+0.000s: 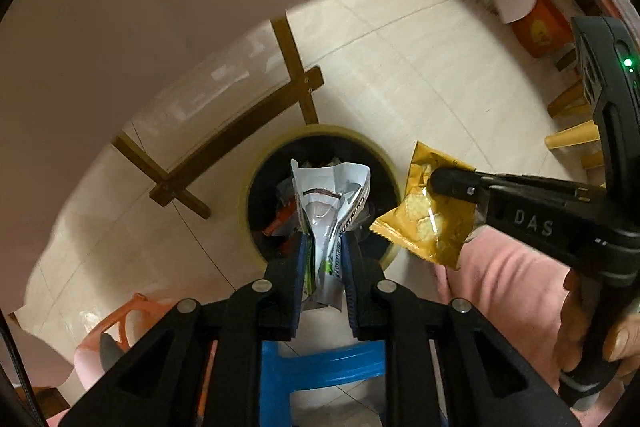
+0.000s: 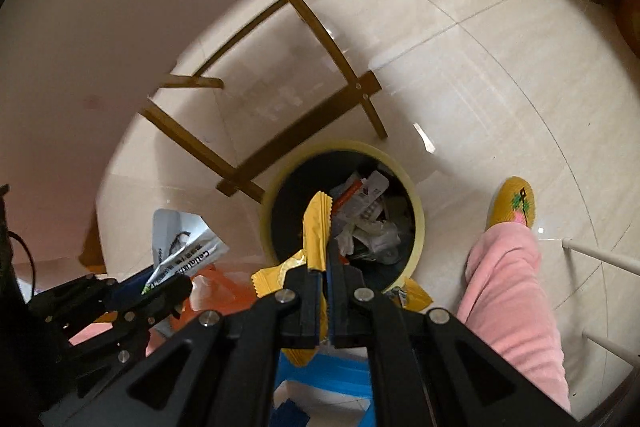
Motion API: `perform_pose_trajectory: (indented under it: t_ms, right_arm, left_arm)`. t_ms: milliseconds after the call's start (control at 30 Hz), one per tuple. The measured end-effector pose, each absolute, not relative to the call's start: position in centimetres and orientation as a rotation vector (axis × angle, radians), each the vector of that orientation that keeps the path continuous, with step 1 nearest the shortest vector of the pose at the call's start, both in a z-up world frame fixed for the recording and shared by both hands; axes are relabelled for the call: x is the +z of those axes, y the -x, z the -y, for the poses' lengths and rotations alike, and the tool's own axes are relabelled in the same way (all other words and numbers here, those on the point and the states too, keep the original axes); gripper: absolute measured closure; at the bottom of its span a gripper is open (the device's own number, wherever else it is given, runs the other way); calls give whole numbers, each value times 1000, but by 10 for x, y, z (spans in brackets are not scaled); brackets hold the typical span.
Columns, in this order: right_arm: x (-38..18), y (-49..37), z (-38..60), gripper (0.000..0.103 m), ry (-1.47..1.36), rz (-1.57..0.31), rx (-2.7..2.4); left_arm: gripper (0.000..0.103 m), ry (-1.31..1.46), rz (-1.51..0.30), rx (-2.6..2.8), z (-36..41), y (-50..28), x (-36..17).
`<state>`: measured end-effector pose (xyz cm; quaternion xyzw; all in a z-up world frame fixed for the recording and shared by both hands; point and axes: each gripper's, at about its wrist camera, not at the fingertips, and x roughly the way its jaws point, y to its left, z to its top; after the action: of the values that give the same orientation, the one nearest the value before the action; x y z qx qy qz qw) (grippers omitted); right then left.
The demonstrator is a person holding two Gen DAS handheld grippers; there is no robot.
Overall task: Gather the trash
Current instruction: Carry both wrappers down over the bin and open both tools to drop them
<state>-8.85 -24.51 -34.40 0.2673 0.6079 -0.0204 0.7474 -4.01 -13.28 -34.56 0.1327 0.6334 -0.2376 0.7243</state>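
Left wrist: white wrapper (image 1: 326, 223) pinched in left gripper (image 1: 325, 251) above bin (image 1: 394, 171).

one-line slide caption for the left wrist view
Left gripper holds a white wrapper over the bin; right gripper holds a yellow packet.

Glossy foil-like plastic is seen on the white wrapper (image 1: 328, 203) and on the yellow wrapper (image 1: 424, 223), both crinkled. Matt black plastic with shiny metal pins is shown on the left gripper (image 1: 324, 255) and the right gripper (image 2: 325, 267). At 12 o'clock of the matt-rimmed bin (image 2: 418, 223), wooden frame bars (image 2: 304, 123) are seen over polished, reflective floor tile (image 2: 480, 75). Soft pink fleecy cloth (image 2: 508, 287) is seen at 4 o'clock.
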Motion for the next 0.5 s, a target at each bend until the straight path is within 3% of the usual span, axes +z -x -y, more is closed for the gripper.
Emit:
perform_pose_trajectory:
  t_ms: [167, 333, 400, 467, 500]
  right_arm:
    - [-383, 77, 246, 97, -624, -1388, -64]
    - [-397, 69, 246, 96, -665, -1406, -62]
    - [-399, 68, 245, 88, -663, -1410, -58]
    - [-401, 67, 245, 69, -665, -1419, -62]
    - [-403, 67, 245, 66, -668, -1423, -65]
  left_arm:
    - [73, -285, -1409, -508, 135, 32, -365]
    - [47, -263, -1415, -480, 133, 23, -374]
    - [42, -249, -1414, -466, 130, 20, -375]
    - [37, -233, -1427, -453, 126, 16, -376]
    - [36, -229, -1429, -447, 125, 14, -377]
